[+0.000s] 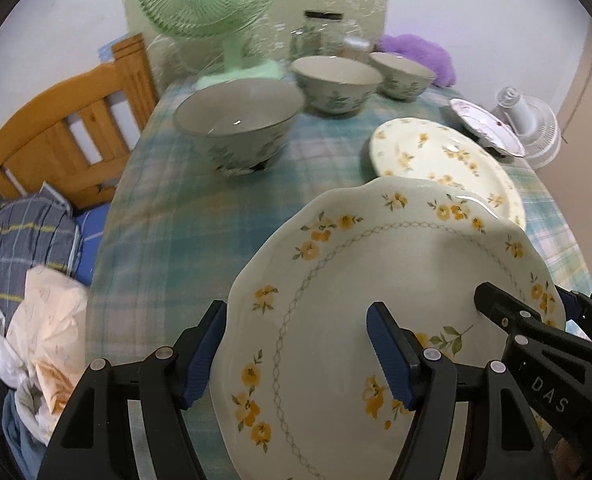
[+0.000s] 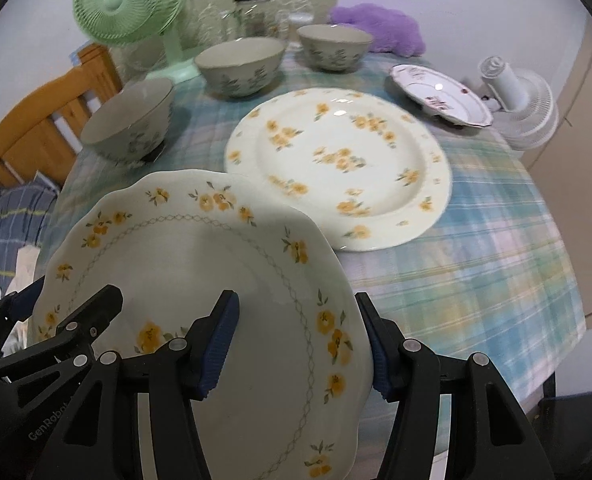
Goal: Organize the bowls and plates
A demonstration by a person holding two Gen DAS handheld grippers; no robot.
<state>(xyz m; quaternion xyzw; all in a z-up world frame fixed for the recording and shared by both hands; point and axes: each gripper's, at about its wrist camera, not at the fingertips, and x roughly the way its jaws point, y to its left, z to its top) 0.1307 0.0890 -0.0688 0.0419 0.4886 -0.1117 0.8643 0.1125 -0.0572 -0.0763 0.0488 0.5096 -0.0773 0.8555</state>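
Both tools pinch your scalloped plate (image 1: pixel 335 280): left tool (image 1: pixel 299 356) on its left rim, right tool (image 2: pixel 299 348) on its right rim, above the worktop (image 2: pixel 475 248), near the round plate (image 2: pixel 339 168).

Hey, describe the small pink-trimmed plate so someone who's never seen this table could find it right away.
Start at the table with the plaid cloth and go to its far right edge, beside the white fan. The small plate sits tilted there, past the big yellow-flowered plate. It alone has a pinkish rim and no yellow blossoms.
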